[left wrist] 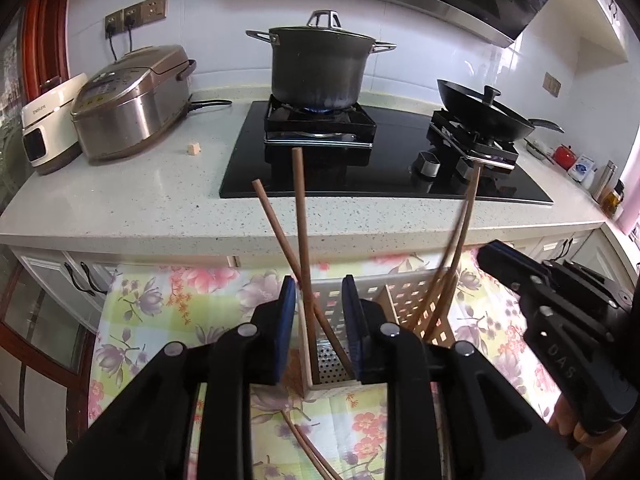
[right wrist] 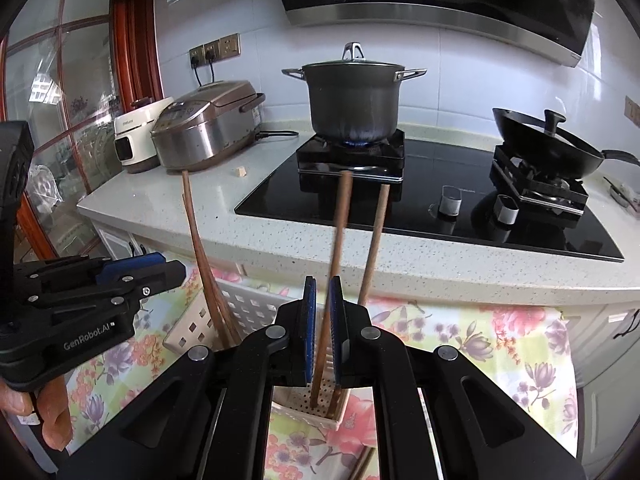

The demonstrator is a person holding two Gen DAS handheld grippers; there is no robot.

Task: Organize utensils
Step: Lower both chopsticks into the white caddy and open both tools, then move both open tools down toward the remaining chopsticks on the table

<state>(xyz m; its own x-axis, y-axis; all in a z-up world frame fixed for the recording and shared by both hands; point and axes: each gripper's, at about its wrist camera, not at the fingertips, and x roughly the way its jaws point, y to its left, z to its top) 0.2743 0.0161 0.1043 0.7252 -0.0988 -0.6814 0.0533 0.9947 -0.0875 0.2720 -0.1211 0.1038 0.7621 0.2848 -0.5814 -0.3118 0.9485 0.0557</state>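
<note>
A white lattice utensil holder [left wrist: 400, 294] stands on a floral tablecloth [left wrist: 168, 312]. My left gripper [left wrist: 320, 284] is open over its left compartment. Two brown chopsticks [left wrist: 301, 216] stand crossed between the blue pads [left wrist: 287, 312], and the pads do not press on them. Another pair of chopsticks [left wrist: 460, 232] leans in the right compartment, next to my right gripper [left wrist: 486, 252]. In the right wrist view the right gripper [right wrist: 323, 282] is shut on one upright chopstick [right wrist: 340, 232], whose foot rests on the perforated floor [right wrist: 304, 400]. Its partner [right wrist: 374, 240] stands just to the right. The left gripper [right wrist: 180, 270] shows at the left.
Behind the table runs a speckled counter [left wrist: 140, 208] with a black hob [left wrist: 400, 168]. A lidded pot [left wrist: 318, 66] sits over a lit flame, and a wok [left wrist: 484, 114] is on the right burner. A rice cooker [left wrist: 132, 108] stands at the left. Loose chopsticks [left wrist: 308, 454] lie on the cloth.
</note>
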